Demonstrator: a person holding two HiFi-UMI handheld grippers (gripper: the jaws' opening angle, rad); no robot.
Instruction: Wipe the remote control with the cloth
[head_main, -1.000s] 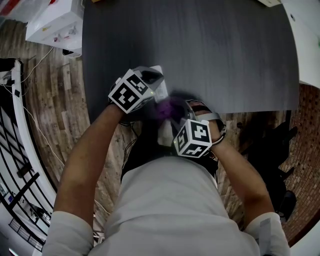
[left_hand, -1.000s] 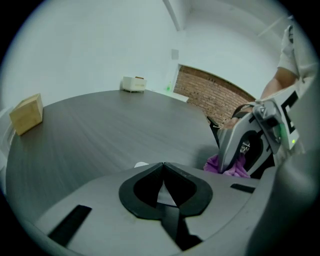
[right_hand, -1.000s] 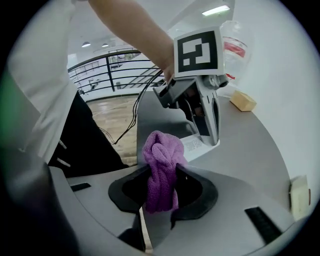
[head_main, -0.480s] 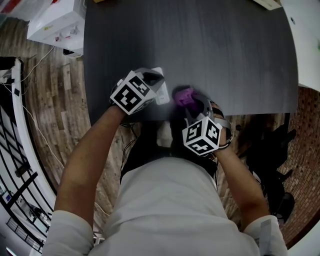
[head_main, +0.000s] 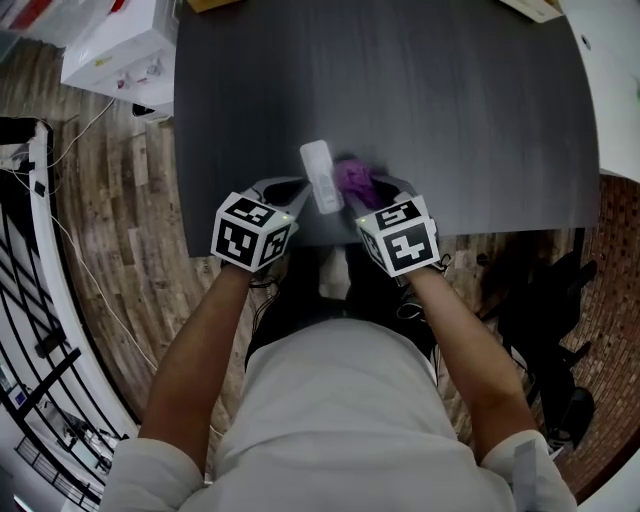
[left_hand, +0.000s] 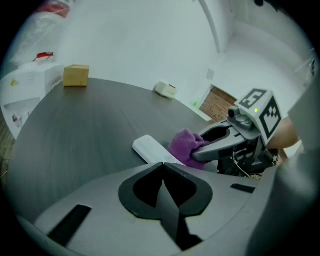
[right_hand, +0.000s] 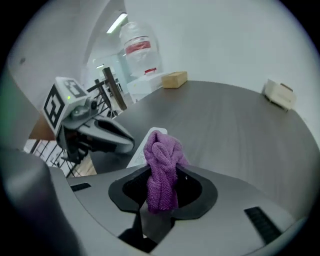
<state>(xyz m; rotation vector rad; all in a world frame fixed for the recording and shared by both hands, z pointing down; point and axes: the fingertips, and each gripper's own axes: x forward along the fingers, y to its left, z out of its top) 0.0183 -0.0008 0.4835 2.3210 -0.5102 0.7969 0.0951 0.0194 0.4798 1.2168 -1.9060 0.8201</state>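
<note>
**deskcam_q:** So where's the slim white remote control (head_main: 321, 177) parked in this one?

**wipe_watcher:** It's found over the near part of the dark grey desk (head_main: 470, 90), roughly midway between left and right. It's angled so the far end leans a bit left. Whether it's laid flat or lifted a touch can't be told tbh.

**deskcam_q:** And the crumpled purple terry cloth (head_main: 353, 179)?

**wipe_watcher:** Bunched up just right of the remote, right against its long edge. It's clamped in the right tongs (right_hand: 161, 176). A fold is seen squeezed between the jaws, and the rest bulges out past the tips toward the remote.

**deskcam_q:** What about the left tongs (left_hand: 163, 165)?

**wipe_watcher:** Clenched tight, tips pressed together. The near end of the remote is tucked right behind those tips, so whether it's actually pinched can't be made out. Both tongs are pointed down at the desk from the near edge, one on each side of the remote.

**deskcam_q:** Anything else on there?

**wipe_watcher:** A small brown cardboard box (left_hand: 76, 75) is seen at the far edge toward the left. A small cream box (left_hand: 165, 90) is seen at the far edge toward the right. Both are well apart from the remote. Wooden plank floor (head_main: 110, 200) is visible off the left side.
</note>
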